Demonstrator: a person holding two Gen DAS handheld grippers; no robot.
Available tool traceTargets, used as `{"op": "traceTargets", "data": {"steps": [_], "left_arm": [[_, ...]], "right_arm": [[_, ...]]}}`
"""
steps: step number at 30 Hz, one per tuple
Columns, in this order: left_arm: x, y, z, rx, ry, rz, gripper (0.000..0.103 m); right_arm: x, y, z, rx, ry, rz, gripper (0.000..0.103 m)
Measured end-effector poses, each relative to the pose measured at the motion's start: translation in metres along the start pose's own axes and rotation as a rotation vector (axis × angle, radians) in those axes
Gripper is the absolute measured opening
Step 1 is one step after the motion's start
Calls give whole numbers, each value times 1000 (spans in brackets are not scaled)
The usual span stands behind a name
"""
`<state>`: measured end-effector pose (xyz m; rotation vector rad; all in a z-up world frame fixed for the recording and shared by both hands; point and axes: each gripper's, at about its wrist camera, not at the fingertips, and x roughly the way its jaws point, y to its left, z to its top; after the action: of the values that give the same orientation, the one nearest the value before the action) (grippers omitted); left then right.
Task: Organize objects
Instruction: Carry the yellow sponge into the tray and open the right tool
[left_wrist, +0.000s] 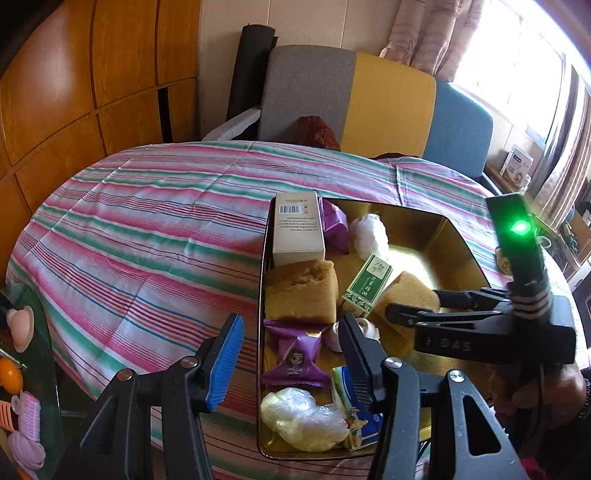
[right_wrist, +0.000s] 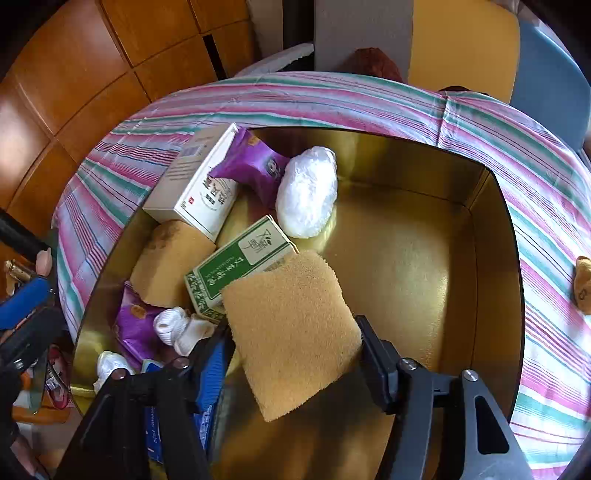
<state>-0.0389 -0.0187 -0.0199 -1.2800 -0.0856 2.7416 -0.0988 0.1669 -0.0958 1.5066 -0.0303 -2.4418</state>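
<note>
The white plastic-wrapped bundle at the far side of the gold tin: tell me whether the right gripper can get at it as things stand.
Probably not yet. The right gripper has the tan sponge between its fingers, so it must drop that first. Otherwise the way looks free: the white bundle lies uncovered in the gold tin, with bare floor beside it.

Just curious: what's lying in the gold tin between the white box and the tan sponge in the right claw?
A green-and-white carton lies between the white box and the sponge, seen in the right wrist view.
</note>
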Motion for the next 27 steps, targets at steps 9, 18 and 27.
{"op": "traceTargets", "data": {"steps": [9,18,27], "left_arm": [[0,-5,-5,15,10,8,54],[-6,-13,-6,36,-5,8,54],[-8,-18,-7,53,-9,-4,54]], "right_arm": [[-21,-9,0,49,-57,20,78],[-40,-7,-13,33,-105,-26,81],[-66,-10,-24,10,-170,-80,84]]}}
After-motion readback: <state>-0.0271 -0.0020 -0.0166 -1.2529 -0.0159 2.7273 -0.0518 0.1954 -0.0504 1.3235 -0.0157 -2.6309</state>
